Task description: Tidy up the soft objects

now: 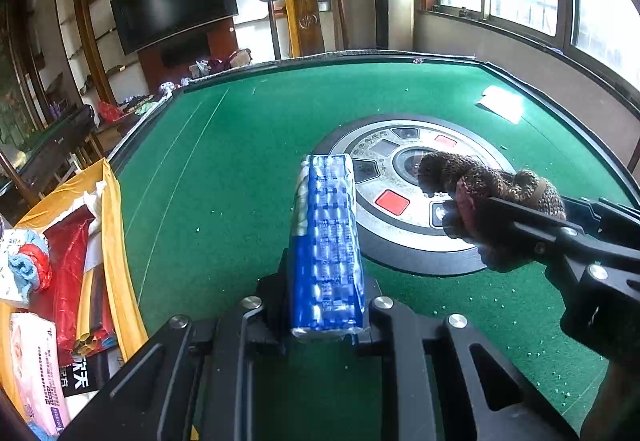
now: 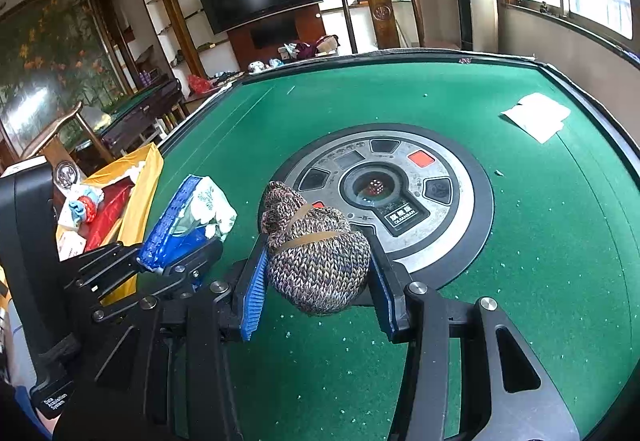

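Soft objects here are two: a blue tissue pack and a knitted bundle, and each is carried in its own claw above the green table. The left claw is pressed together on the near end of the tissue pack, pinching it flat so the rest of the pack juts forward and slightly up, clear of the felt. In the right wrist view the pack's far end looks torn open, with white tissue spilling out, so a grip on the sealed end probably keeps the contents from falling.

The right claw pinches the knitted bundle between its blue pads; the wool bulges out above and below them. A rubber band is wound around the bundle, which seems to keep it in one compact lump that a single pinch can lift. It hangs over the near edge of the round control panel at the table's middle.

At the left, just beside the table's edge, stands a yellow bin already holding red bags, cloth and packets. It looks like the likely collecting place, which would explain why both things are held off the felt.
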`<action>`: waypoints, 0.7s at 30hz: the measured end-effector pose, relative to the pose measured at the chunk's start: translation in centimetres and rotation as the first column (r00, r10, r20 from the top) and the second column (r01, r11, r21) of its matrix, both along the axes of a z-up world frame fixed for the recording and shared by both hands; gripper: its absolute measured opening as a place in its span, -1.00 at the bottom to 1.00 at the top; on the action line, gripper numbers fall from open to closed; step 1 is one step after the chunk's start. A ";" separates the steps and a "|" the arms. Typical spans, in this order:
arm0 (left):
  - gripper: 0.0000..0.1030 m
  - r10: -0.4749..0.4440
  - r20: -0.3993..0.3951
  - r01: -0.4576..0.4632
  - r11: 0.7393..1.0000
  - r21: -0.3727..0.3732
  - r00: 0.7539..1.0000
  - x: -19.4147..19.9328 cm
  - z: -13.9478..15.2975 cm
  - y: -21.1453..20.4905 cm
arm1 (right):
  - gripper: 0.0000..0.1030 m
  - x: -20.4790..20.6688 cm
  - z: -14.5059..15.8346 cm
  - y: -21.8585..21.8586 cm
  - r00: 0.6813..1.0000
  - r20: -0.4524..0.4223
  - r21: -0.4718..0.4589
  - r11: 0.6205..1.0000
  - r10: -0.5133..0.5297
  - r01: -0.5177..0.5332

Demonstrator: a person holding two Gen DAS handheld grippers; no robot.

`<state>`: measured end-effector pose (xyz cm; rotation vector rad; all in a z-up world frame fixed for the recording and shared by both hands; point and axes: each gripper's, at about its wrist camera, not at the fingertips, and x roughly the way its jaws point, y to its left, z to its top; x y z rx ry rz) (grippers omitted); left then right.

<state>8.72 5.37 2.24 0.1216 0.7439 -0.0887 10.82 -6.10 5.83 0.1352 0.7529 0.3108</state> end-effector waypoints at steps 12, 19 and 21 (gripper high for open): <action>-0.61 -0.001 0.034 -0.001 0.999 0.035 0.999 -0.5 0.2 -0.9 | -0.12 -0.1 0.0 0.0 1.000 0.002 -0.004 1.000 -0.006 0.006; -0.61 0.000 0.051 -0.002 0.999 0.048 0.999 -0.9 0.4 -1.0 | -0.11 -0.2 0.0 0.0 1.000 0.003 -0.005 1.000 -0.004 0.005; -0.61 -0.003 0.055 0.000 0.999 0.050 0.998 -1.0 0.5 -1.1 | -0.12 -0.2 0.1 0.0 1.000 0.003 -0.007 1.000 -0.005 0.005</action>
